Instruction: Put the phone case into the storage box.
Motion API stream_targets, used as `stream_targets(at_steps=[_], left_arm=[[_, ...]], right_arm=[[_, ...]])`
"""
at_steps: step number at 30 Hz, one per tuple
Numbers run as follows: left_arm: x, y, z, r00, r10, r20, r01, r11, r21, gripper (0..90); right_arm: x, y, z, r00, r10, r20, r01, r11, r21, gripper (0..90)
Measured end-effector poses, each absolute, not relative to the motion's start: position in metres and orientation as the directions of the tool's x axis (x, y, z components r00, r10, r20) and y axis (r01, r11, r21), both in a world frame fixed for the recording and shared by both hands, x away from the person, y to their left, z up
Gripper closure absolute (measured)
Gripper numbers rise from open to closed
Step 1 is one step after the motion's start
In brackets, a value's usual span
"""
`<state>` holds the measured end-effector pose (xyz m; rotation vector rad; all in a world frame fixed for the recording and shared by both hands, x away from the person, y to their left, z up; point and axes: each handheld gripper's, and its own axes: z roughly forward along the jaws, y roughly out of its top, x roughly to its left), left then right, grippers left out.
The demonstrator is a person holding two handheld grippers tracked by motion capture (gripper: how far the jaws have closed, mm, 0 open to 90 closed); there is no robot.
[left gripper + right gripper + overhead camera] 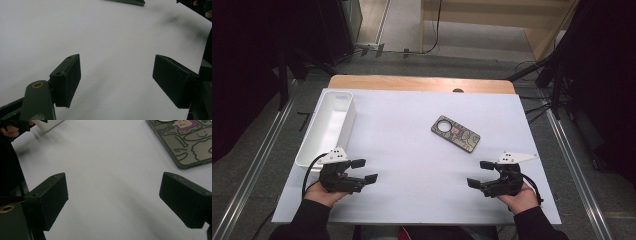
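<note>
One broad desk (pixel 412 165) lies before you, its top covered by a smooth, matte white sheet, with a strip of pale wood showing along the far edge. At the left edge of that sheet stands a long white tray (pixel 343 120), rectangular with rounded corners and glossy plastic walls, running away from you.

Well out on the sheet, right of the middle, a phone case (pixel 455 133) lies flat and slightly skewed. It is a thin, dark grey-green slab with rounded corners, a round camera opening near its far-left end and cartoon figures drawn over its back; in the right gripper view its corner (pixel 185 145) sits beyond and to the right of your right jaw. It lies apart from both grippers.

Your two forearms come in low at the near edge, sleeves dark, each hand wrapped around a gripper body from beneath. The left gripper (pixel 364 170) rests near the tray's near end, pointing right toward the middle of the desk; its blocky black jaws stand wide apart with bare sheet between them. The right gripper (pixel 481 173) mirrors it, pointing left, its jaws likewise spread wide and holding nothing. Each carries a grey three-cornered plate on top.
</note>
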<state>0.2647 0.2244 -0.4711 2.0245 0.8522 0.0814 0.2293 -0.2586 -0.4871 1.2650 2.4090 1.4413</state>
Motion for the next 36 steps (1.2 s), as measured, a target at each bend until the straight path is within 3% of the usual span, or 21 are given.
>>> stream_targets(at_steps=[36], left_arm=[[0.27, 0.221, -0.474, 0.769, 0.577, -0.276, 0.543, -0.361, 0.758, 22.6]], right_arm=[[0.239, -0.264, -0.486, -0.648, 0.689, 0.323, 0.611, 0.218, 0.761, 7.3]])
